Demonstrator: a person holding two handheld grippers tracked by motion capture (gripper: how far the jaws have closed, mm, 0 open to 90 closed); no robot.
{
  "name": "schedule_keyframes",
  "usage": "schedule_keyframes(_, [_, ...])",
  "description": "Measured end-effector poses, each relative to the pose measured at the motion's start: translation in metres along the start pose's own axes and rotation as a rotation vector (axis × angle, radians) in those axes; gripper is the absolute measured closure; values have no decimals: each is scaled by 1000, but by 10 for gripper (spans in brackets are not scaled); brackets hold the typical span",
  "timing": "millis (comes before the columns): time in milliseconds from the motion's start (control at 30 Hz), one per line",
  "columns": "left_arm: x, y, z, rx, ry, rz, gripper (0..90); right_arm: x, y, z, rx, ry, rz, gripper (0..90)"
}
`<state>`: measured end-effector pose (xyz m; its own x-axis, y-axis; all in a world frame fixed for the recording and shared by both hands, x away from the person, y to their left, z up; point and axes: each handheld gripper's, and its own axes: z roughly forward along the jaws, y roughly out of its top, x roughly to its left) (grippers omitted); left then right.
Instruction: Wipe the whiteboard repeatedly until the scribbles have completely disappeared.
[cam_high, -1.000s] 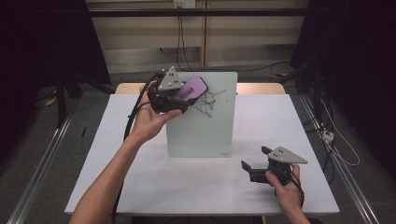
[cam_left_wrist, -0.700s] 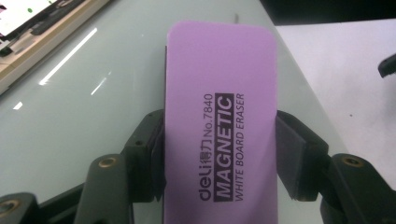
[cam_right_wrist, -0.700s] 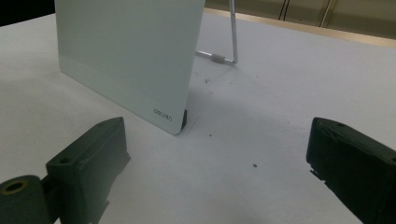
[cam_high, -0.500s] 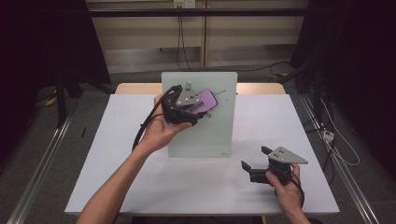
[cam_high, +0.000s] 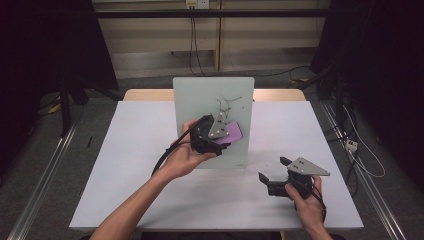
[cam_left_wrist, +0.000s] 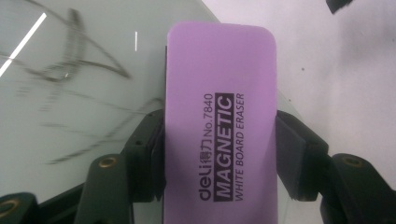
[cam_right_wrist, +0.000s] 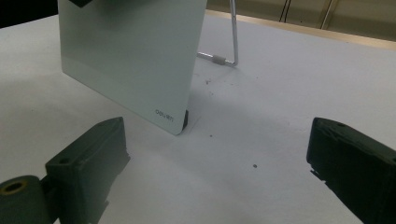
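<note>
Near the centre of the high view, the left gripper (cam_high: 223, 141) was clenched on a flat purple rectangular whiteboard eraser (cam_high: 231, 133), its black jaws pressing the eraser's two long edges in the left gripper view. The eraser (cam_left_wrist: 219, 126) lay against the upright pale-green glass whiteboard (cam_high: 200, 105), just below dark scribbled pen marks (cam_high: 227, 103), its long axis running from the gripper toward the right of the frame, tilted slightly upward. At lower right, the right gripper (cam_high: 272, 172) rested on the white table (cam_high: 140, 150), jaws spread wide with nothing between them.
</note>
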<state>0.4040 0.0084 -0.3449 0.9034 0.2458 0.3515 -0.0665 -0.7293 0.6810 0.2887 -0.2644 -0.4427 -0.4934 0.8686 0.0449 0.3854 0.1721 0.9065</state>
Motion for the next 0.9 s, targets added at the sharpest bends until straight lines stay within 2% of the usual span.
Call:
schedule_keyframes(100, [3, 0, -2, -6, -6, -15, 411, 0, 0, 0, 0, 0, 1, 50])
schedule_keyframes(333, [16, 1, -19, -20, 46, -50, 411, -1, 0, -1, 1, -2, 6, 50])
schedule_keyframes(633, [48, 7, -54, -81, 147, -127, 411, 0, 0, 0, 3, 0, 4, 50])
schedule_keyframes(767, [61, 10, -64, -114, 166, -165, 411, 0, 0, 0, 5, -2, 5, 50])
schedule_keyframes(900, [63, 14, -65, -103, 181, -159, 410, 0, 0, 1, 2, 1, 5, 50])
